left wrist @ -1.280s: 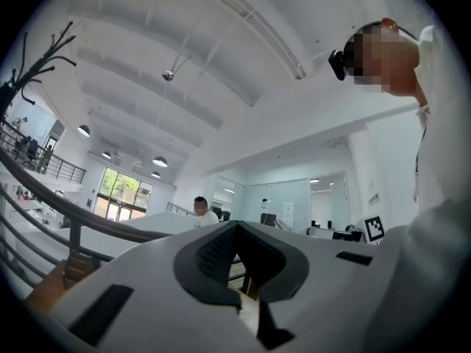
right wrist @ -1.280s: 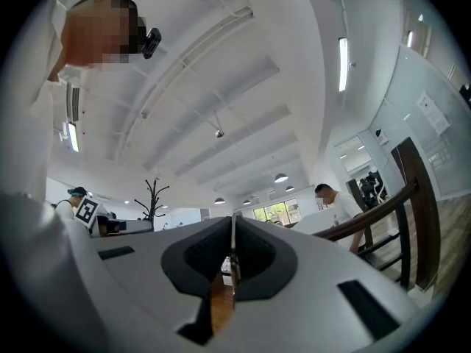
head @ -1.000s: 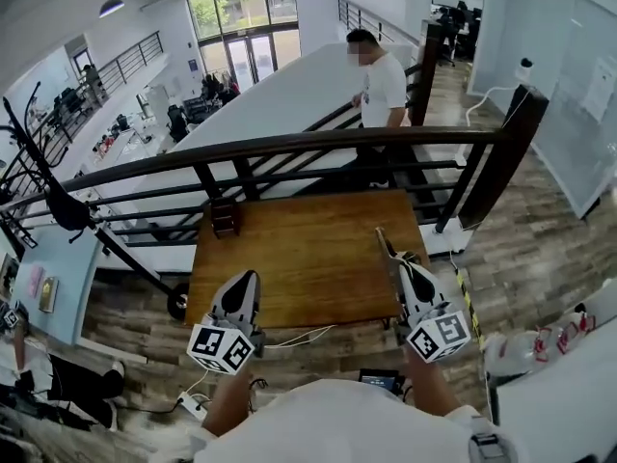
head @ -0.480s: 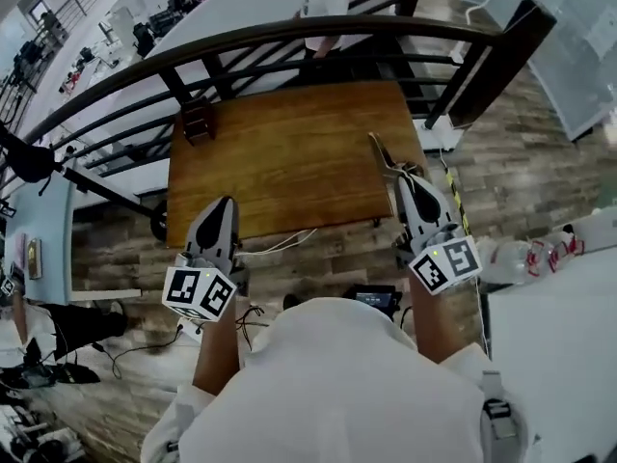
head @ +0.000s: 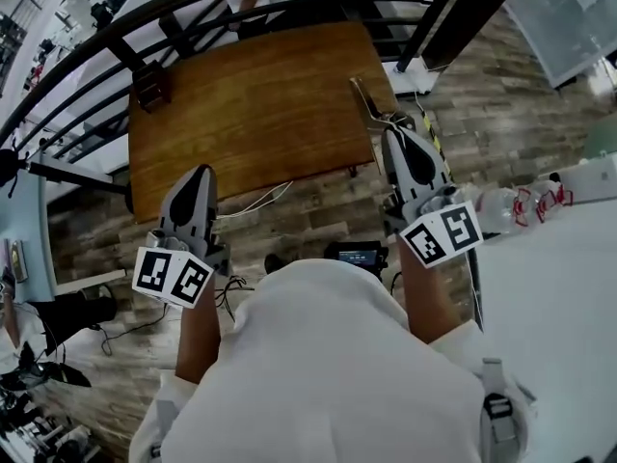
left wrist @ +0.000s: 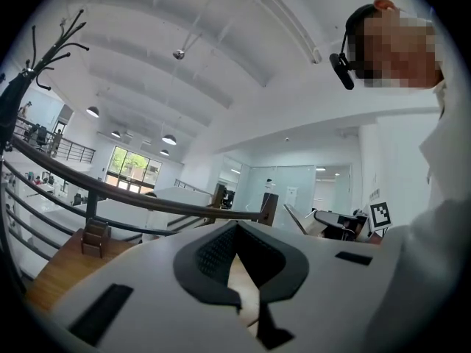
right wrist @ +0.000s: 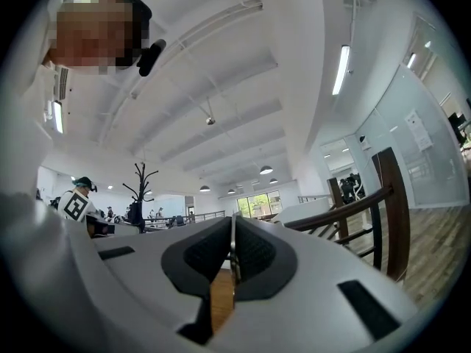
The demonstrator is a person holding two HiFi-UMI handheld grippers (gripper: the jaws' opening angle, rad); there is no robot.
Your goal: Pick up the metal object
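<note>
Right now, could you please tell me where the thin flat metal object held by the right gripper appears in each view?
Head view: the thin flat metal object juts from the right gripper over the right edge of the brown wooden table, upper centre-right.
Left gripper view: it seems to be the slanted strip at mid-right.
Right gripper view: edge-on at centre, clamped between the jaws.
Shared landmark: the dark wooden railing.

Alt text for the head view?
From above, a person in a white shirt holds the right gripper shut on a thin metal object that juts over the right edge of a wooden table. The left gripper hangs over the floor short of the table's near edge, empty. A small dark block sits at the table's far left corner.
</note>
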